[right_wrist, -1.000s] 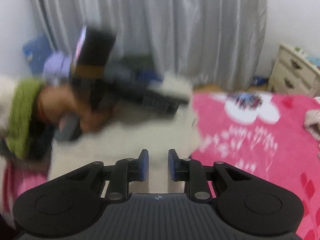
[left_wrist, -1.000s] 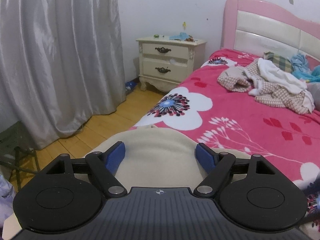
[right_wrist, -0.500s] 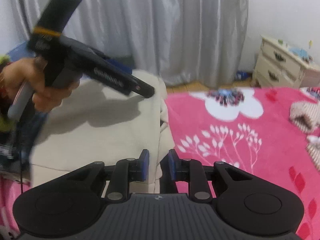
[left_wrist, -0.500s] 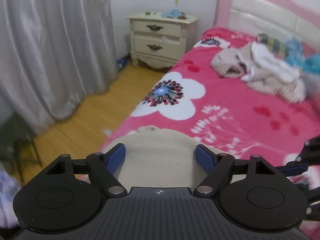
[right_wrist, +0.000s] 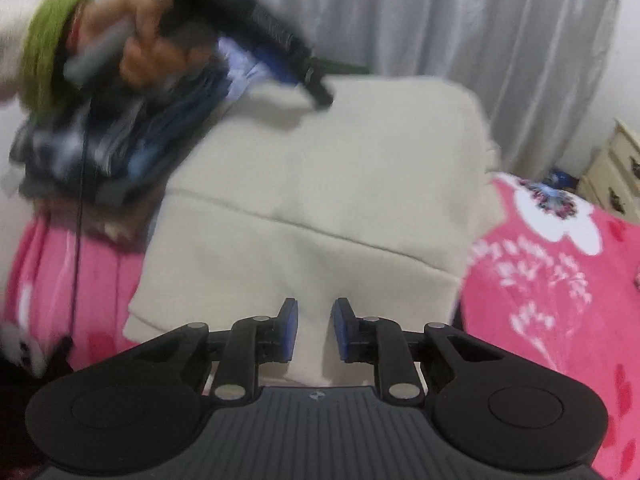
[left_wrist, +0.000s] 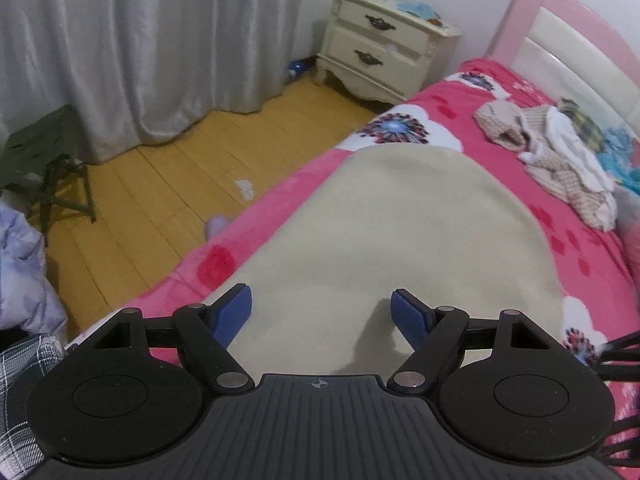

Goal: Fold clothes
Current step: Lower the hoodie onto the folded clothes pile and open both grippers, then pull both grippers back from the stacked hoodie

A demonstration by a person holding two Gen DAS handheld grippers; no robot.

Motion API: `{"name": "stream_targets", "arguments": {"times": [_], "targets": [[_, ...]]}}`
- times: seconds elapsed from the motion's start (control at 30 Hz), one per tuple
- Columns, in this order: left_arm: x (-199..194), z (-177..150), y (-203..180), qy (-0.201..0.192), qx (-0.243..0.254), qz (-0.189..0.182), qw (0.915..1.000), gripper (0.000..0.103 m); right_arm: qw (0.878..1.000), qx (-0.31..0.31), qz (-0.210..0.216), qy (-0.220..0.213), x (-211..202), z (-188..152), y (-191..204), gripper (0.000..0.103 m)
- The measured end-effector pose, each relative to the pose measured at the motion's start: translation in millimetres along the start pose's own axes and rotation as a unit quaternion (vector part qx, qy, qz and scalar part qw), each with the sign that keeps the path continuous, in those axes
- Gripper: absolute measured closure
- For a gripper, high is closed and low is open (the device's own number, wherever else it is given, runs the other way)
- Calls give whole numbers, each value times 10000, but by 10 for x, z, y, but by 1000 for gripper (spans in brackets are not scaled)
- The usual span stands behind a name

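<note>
We count two grippers, one cream garment (left_wrist: 404, 236), one heap of unfolded clothes (left_wrist: 560, 160) and one two-drawer nightstand (left_wrist: 384, 52). The garment lies flat on the pink bed (left_wrist: 576, 256). The left gripper (left_wrist: 320, 316) stands wide apart, empty above the garment. The right gripper (right_wrist: 314, 328) shows a narrow gap, nothing clamped. Only the right view shows the person's hand (right_wrist: 132, 44) and the garment's fold seam; only the left shows the stool (left_wrist: 44, 160).
</note>
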State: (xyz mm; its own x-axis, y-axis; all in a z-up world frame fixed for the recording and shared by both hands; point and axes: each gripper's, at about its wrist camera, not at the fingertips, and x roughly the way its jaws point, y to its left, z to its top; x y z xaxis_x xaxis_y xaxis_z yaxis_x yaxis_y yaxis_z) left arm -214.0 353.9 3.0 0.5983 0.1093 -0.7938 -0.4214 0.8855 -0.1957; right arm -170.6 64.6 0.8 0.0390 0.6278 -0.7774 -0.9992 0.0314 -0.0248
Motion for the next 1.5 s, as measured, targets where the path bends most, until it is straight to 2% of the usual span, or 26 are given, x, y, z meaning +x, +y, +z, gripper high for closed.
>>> {"name": "stream_targets", "arguments": {"times": [0.07, 0.13, 0.3, 0.37, 0.47, 0.5, 0.57, 0.67, 0.73, 0.8, 0.87, 1.03, 1.13, 1.3, 1.37, 1.5], "targets": [[20, 11, 6, -11, -16, -41, 10000, 24, 9991, -43, 353, -250, -197, 41, 93, 80], [45, 13, 3, -32, -10, -31, 10000, 24, 9971, -167, 663, -325, -224, 30, 235, 80], [20, -11, -52, -254, -164, 62, 9995, 24, 9957, -516, 570, 516, 354, -234, 457, 82], [-118, -30, -91, -496, -284, 82, 9983, 25, 9952, -217, 719, 636, 303, -249, 390, 82], [-424, -107, -206, -884, -298, 24, 9956, 22, 9936, 420, 822, 644, 8, -288, 245, 80], [-518, -143, -262, -975, -301, -41, 9948, 20, 9929, 616, 772, 662, -83, -315, 208, 80], [-709, -255, -403, -1186, -365, -256, 9919, 4, 9908, 990, 590, 711, -222, -369, 164, 79], [-907, -470, -663, -1477, -428, -387, 9874, 0, 9861, 1461, 128, 781, -378, -419, 161, 72], [-978, -593, -834, -1555, -445, -366, 9862, 0, 9818, 1691, -199, 842, -453, -435, 190, 58], [-1001, -703, -975, -1552, -488, -324, 9861, 0, 9768, 1891, -476, 881, -529, -448, 236, 56], [-989, -772, -1090, -1458, -520, -277, 9876, 0, 9748, 1992, -590, 816, -608, -460, 273, 48], [-960, -886, -1241, -1242, -622, -29, 9903, 0, 9743, 1952, -967, 573, -875, -513, 302, 40], [-991, -923, -1321, -1206, -659, 94, 9905, 0, 9735, 1911, -1199, 363, -1057, -522, 257, 39], [-1248, -812, -1505, -1830, -559, 340, 9809, 0, 9675, 2005, -1541, -103, -1422, -511, 121, 38], [-1348, -639, -1674, -2112, -422, 379, 9758, 0, 9619, 2069, -1759, -311, -1602, -512, 31, 38], [-1565, -107, -2253, -2492, 71, 105, 9684, 0, 9442, 2352, -2205, -669, -2042, -614, -134, 37]]}}
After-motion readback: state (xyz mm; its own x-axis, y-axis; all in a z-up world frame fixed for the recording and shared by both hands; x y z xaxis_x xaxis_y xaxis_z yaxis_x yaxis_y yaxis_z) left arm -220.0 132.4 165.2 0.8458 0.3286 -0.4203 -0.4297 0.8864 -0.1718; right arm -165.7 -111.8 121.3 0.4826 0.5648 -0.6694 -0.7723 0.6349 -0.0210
